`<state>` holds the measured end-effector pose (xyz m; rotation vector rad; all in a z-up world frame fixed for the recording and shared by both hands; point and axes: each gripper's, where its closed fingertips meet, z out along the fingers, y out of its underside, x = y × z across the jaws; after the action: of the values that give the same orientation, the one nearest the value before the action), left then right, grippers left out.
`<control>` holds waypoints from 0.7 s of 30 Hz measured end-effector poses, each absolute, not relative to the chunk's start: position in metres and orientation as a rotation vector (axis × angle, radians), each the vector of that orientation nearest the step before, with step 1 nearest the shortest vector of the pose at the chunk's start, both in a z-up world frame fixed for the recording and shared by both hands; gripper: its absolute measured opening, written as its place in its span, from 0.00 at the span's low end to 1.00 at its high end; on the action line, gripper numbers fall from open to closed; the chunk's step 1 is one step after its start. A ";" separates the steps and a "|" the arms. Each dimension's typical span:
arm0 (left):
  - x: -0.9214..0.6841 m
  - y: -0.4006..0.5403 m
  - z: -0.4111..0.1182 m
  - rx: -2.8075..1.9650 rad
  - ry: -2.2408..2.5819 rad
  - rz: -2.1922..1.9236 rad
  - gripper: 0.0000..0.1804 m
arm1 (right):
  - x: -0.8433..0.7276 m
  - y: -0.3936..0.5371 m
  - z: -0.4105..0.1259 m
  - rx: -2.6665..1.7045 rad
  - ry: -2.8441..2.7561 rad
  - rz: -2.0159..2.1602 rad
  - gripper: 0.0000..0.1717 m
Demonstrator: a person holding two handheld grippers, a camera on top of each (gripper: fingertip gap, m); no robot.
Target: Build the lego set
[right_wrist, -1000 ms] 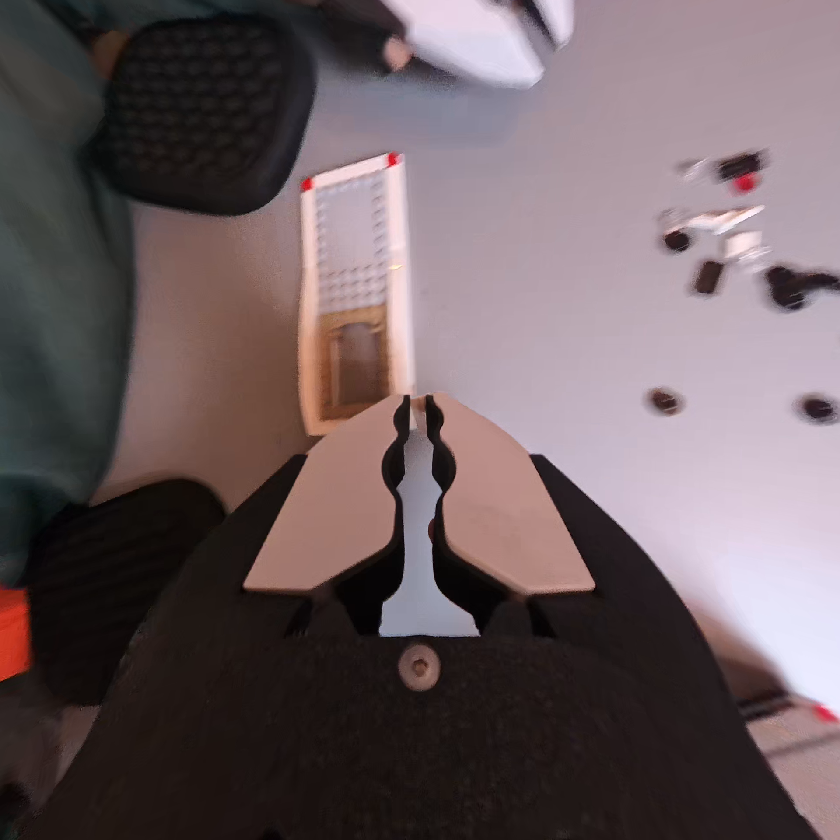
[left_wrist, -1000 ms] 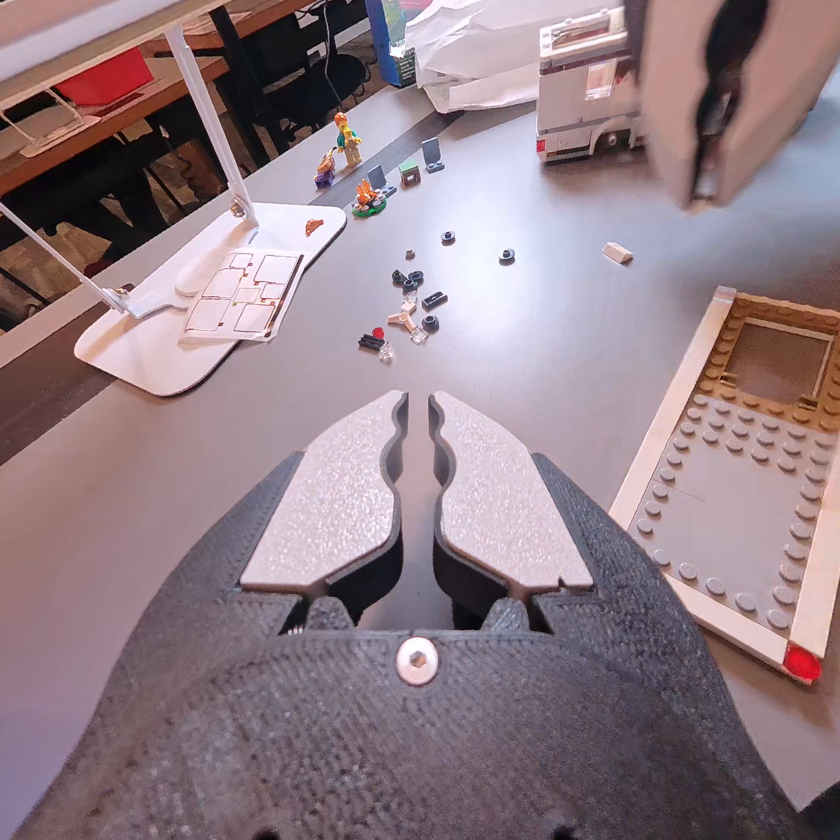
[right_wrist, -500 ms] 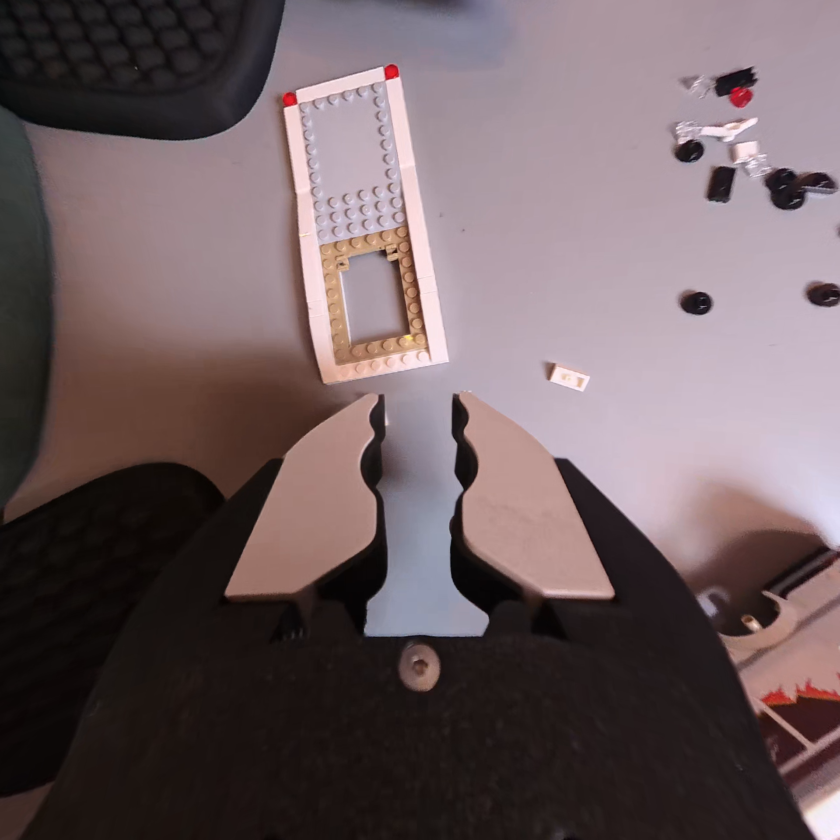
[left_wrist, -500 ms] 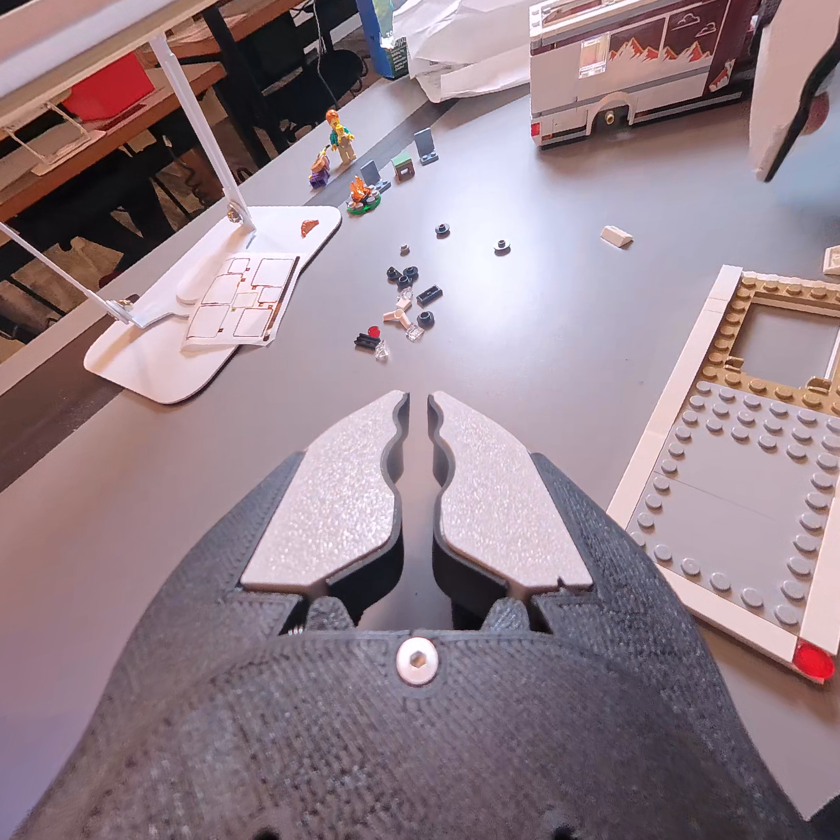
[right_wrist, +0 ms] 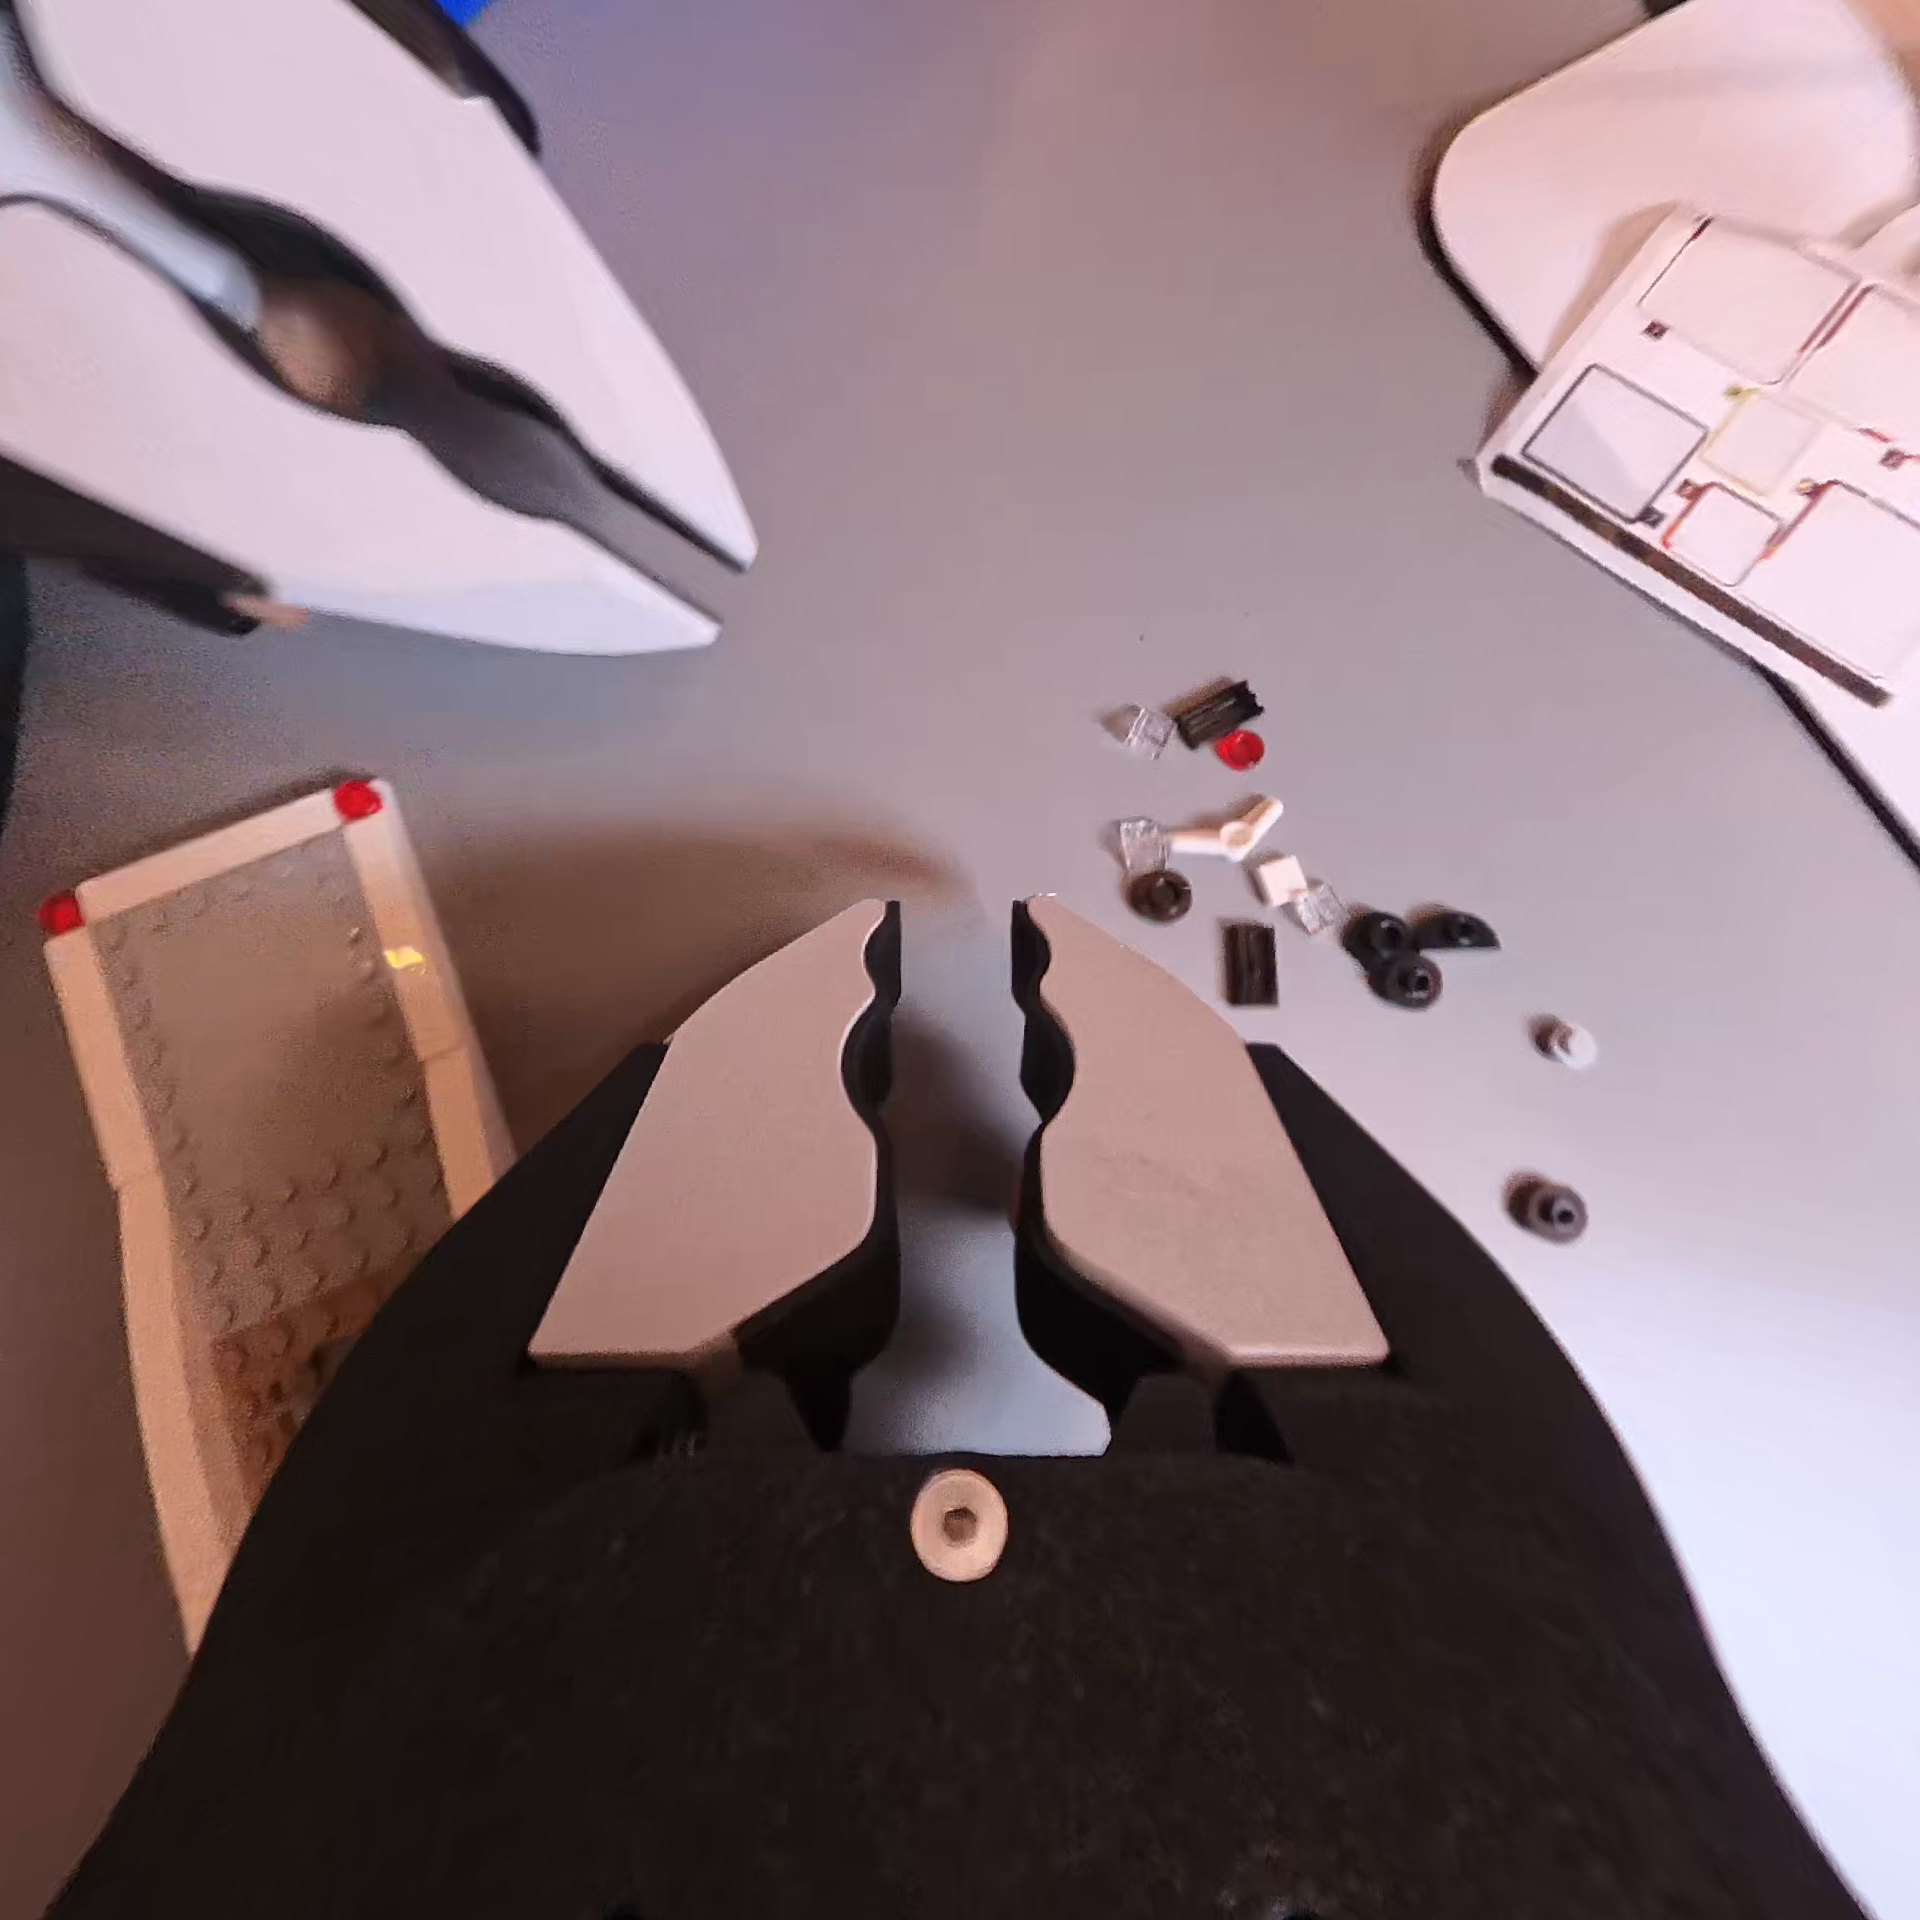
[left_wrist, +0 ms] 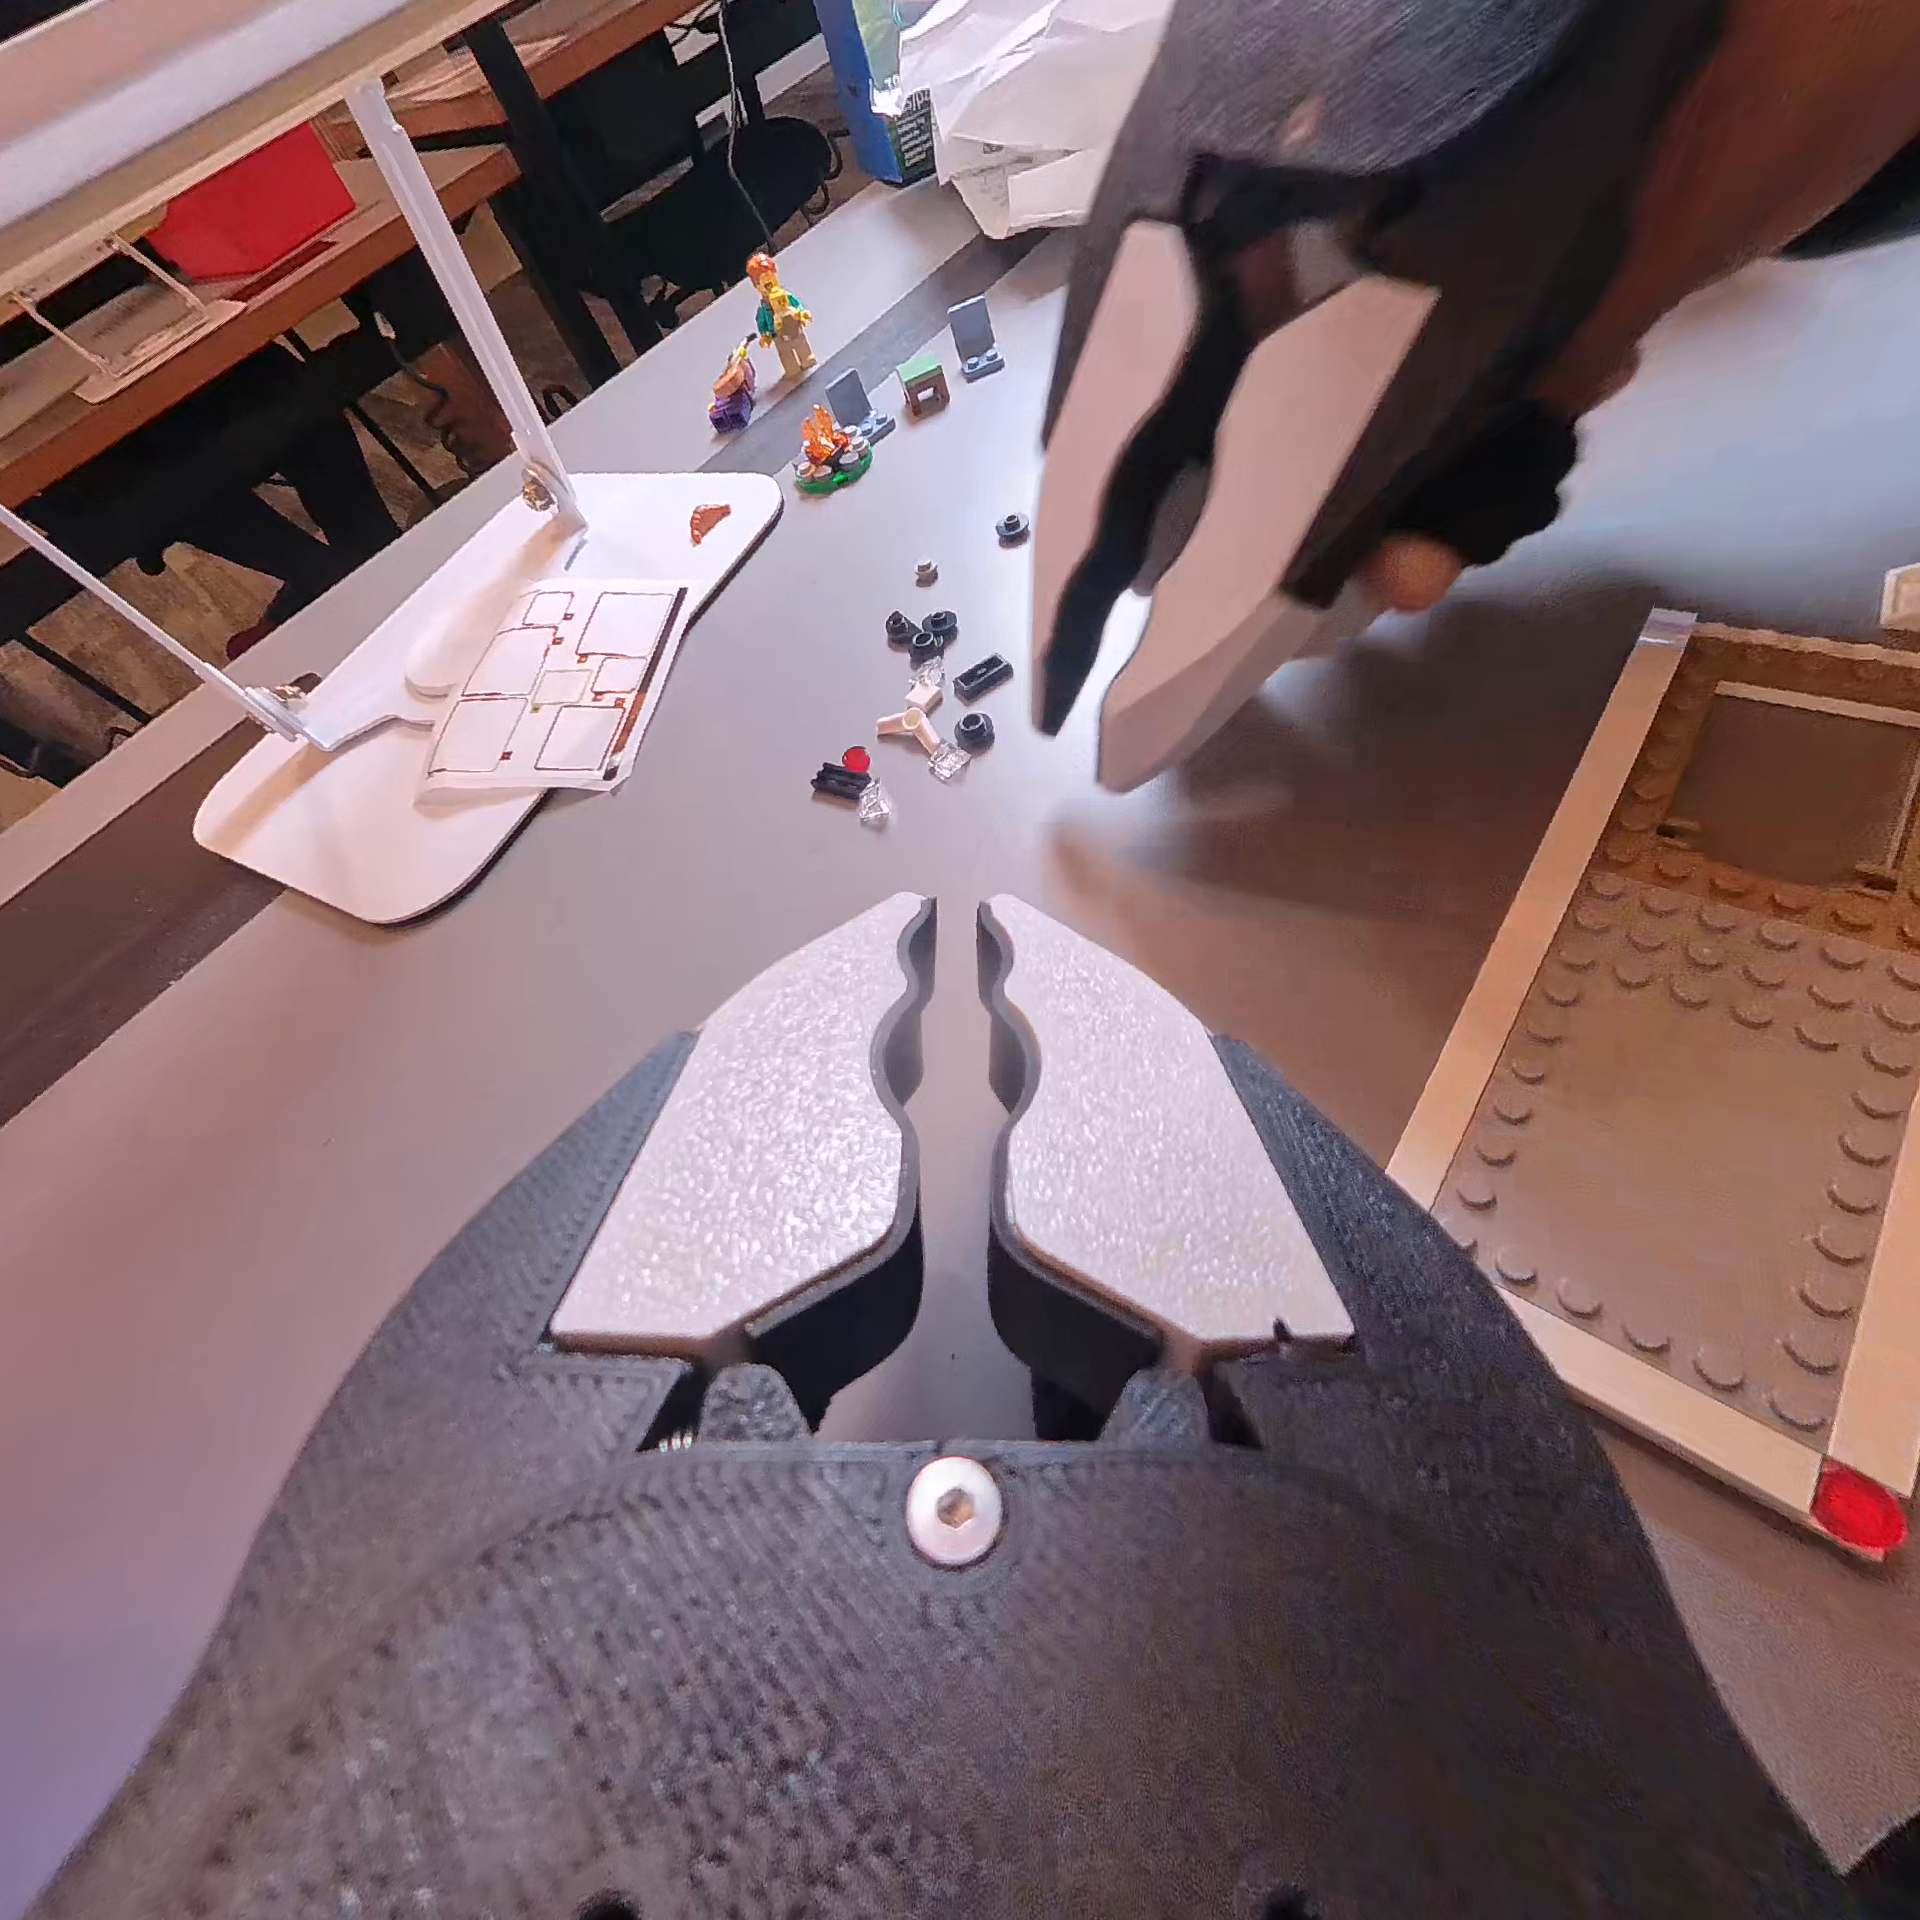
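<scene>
Left tongs (left_wrist: 956, 914): narrow gap between the tips, nothing between them, bare grey desk (left_wrist: 520, 1091) under them. Right tongs (right_wrist: 951, 914): parted wider, released, nothing in the grasp, hanging over the desk; in the left view they come down from above, tips pointed at the desk beside the loose parts.

Nearest to the right tongs: scatter of small brick pieces (right_wrist: 1288, 894) just right of the tips — black round studs, a black flat plate (right_wrist: 1249, 964), clear bits, a white angled connector (right_wrist: 1231, 826), a red round stud (right_wrist: 1240, 748).

Studded grey baseplate with white border, tan frame and red corner studs (left_wrist: 1704, 1091) lies flat to the right of the left tongs.

Farther out: white stand base (left_wrist: 343, 821) with a sticker sheet (left_wrist: 561, 696) on it, a minifigure (left_wrist: 781, 317), a campfire piece (left_wrist: 826, 457).
</scene>
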<state>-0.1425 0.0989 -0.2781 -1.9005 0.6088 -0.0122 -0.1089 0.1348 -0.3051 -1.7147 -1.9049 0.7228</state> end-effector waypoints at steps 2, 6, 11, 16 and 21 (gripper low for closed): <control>-0.142 0.099 -0.279 -1.901 0.614 -0.013 0.04 | -0.119 0.141 -0.311 -1.758 -1.916 0.685 0.12; -0.141 0.098 -0.279 -1.901 0.618 -0.023 0.04 | -0.123 0.155 -0.314 -1.831 -1.917 0.630 0.12; -0.141 0.098 -0.279 -1.902 0.623 -0.030 0.04 | -0.121 0.165 -0.315 -1.853 -1.903 0.602 0.13; -0.140 0.098 -0.279 -1.901 0.627 -0.025 0.04 | -0.126 0.167 -0.316 -1.827 -1.937 0.595 0.12; -0.141 0.098 -0.279 -1.900 0.623 -0.025 0.04 | -0.128 0.165 -0.317 -1.833 -1.974 0.599 0.04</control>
<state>-0.1405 0.0981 -0.2788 -1.9002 0.6234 -0.0255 -0.1279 0.1646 -0.3171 -1.8330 -1.9735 0.5986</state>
